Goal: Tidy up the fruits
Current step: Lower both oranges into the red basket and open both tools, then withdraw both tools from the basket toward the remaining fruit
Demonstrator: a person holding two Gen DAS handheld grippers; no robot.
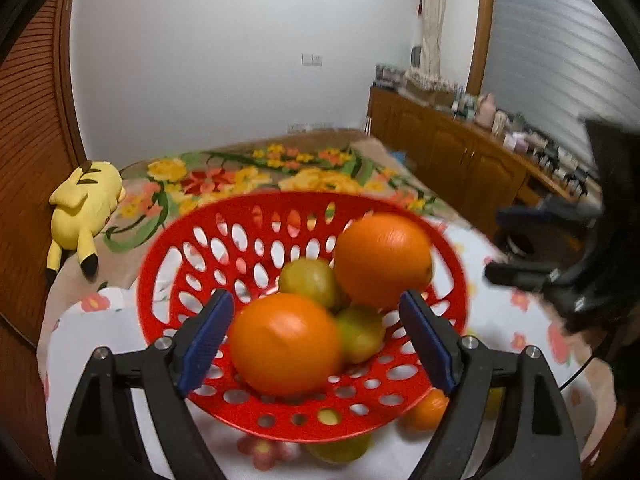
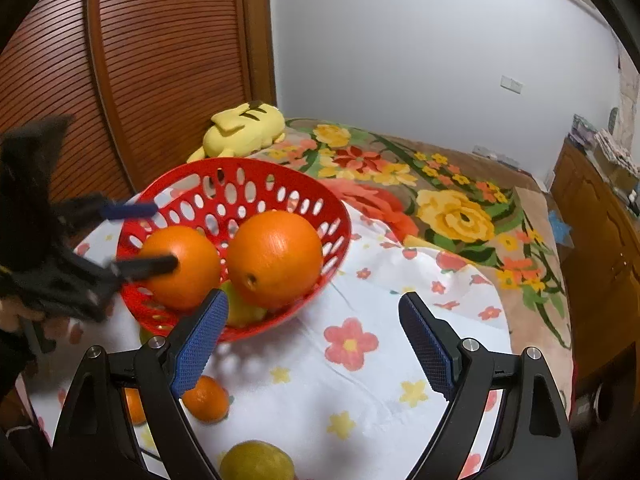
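Two oranges are sitting in the red basket; left claw and right claw are gaping wide, holding nothing

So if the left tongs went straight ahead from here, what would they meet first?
Probably the near orange in the red basket: it sits between the open left tongs, though depth is hard to judge.

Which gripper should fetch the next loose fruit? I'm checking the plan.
Right. The right gripper hangs open over the cloth near the small orange and green fruit; the left gripper is open around an orange in the red basket.
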